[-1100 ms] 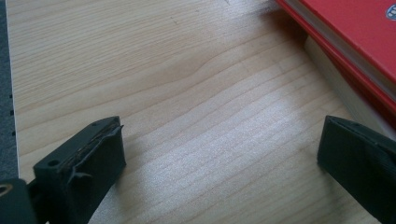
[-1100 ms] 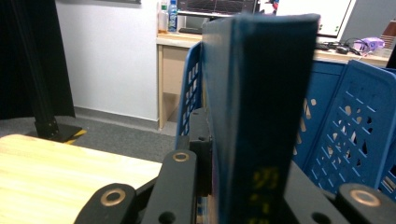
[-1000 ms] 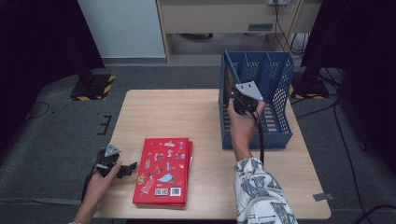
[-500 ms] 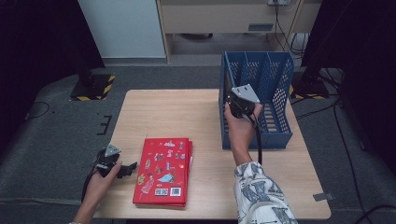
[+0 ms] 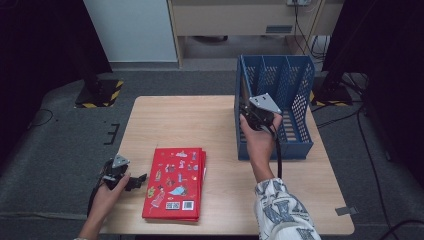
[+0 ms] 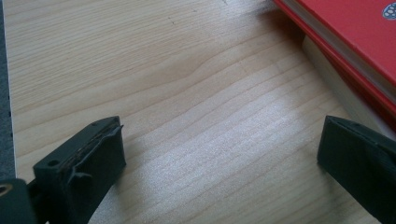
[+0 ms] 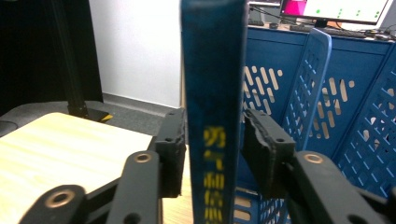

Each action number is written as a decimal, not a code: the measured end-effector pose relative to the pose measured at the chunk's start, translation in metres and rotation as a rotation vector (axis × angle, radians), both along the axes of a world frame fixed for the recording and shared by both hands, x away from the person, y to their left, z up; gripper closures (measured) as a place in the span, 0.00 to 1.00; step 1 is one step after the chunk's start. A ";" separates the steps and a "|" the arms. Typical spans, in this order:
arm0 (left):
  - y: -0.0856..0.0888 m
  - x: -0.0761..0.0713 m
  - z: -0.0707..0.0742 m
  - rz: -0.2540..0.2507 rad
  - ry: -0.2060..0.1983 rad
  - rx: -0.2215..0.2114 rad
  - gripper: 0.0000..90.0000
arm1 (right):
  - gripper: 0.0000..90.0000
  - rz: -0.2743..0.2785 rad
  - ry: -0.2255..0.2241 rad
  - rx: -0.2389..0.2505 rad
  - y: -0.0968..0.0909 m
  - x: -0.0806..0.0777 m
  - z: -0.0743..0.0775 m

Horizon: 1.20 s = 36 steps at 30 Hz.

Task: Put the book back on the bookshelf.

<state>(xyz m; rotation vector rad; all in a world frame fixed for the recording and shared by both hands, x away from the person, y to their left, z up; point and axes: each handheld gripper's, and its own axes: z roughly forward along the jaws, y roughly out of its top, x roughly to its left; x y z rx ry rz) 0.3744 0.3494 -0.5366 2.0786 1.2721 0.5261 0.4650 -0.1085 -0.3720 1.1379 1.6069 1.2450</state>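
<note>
A dark blue book [image 7: 214, 70] with yellow lettering on its spine stands upright in the leftmost slot of the blue file rack [image 5: 295, 100]. My right gripper [image 5: 248, 107] straddles that spine [image 5: 241, 95]. Its jaws have just been opening and now sit loosely on either side of the book [image 7: 212, 121]. A stack of red books [image 5: 175, 182] with cartoon covers lies flat at the table's front. My left gripper [image 5: 137, 181] rests open on the wood just left of the stack. In the left gripper view, bare tabletop lies between its jaws [image 6: 219, 140], and the red books [image 6: 345, 32] sit at upper right.
The wooden table [image 5: 190, 125] has the rack at its right rear, with dividers forming several slots. Grey carpet surrounds the table, a white cabinet stands behind it, and black stands rise at both sides. A cable trails from the right gripper along the forearm.
My right hand has drawn back slightly toward the person at the rack's left slot. The left hand and the red books have stayed put.
</note>
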 end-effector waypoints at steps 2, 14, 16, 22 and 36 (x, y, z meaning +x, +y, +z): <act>0.000 0.000 0.000 -0.001 0.000 0.000 0.00 | 0.62 0.006 0.002 0.000 -0.001 -0.002 0.000; 0.000 0.000 0.000 -0.002 -0.001 0.001 0.00 | 0.53 0.068 0.018 -0.045 -0.010 -0.026 -0.006; 0.000 0.000 0.000 -0.002 -0.001 0.001 0.00 | 0.52 0.080 0.030 -0.052 -0.011 -0.029 -0.008; 0.000 0.000 0.000 -0.002 -0.001 0.001 0.00 | 0.58 0.103 0.051 -0.069 -0.013 -0.035 -0.015; 0.000 0.000 0.000 -0.002 -0.002 0.000 0.00 | 0.77 0.119 0.090 -0.083 -0.018 -0.045 -0.029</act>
